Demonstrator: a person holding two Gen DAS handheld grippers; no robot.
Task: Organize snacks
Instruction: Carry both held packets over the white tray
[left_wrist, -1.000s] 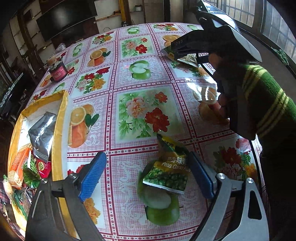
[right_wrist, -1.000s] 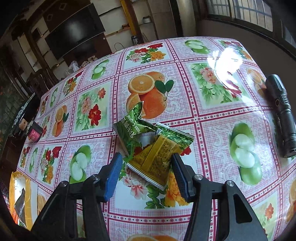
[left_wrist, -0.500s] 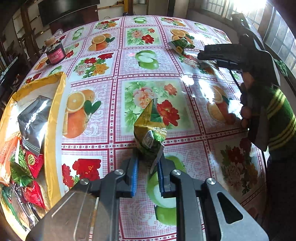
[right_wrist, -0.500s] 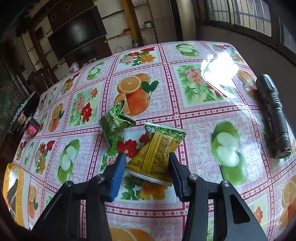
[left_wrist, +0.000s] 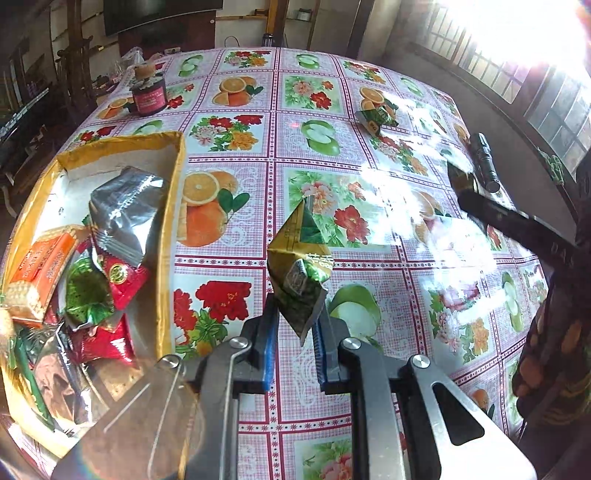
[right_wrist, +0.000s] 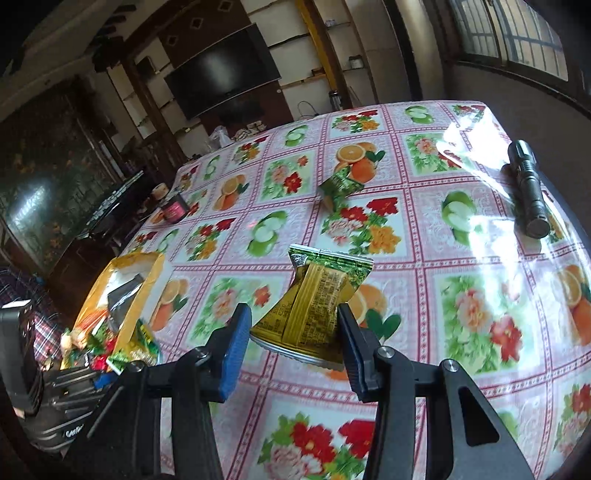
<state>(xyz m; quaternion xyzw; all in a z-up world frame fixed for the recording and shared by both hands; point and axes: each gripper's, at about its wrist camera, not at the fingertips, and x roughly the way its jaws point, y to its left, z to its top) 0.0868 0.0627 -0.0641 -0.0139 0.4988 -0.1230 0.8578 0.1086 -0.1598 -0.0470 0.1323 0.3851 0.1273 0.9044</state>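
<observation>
Over the flowered desk (left_wrist: 236, 66), from the left wrist, the left tool (left_wrist: 295, 328) has its blue pads clamped tight on a crumpled green-and-gold pea packet (left_wrist: 301, 266), held up off the cloth, just right of the yellow box (left_wrist: 171, 221) that is already crowded with snacks (silver, red and orange wrappers piled in). Another green packet (left_wrist: 375, 116) lies far back, a black torch (left_wrist: 484, 162) at the right edge. From the right wrist, the right tool (right_wrist: 291, 339) stands half-wide, gripping a gold snack pack (right_wrist: 314, 306) by its sides, lifted clear of the desk, with the box (right_wrist: 147, 280) off to the left.
</observation>
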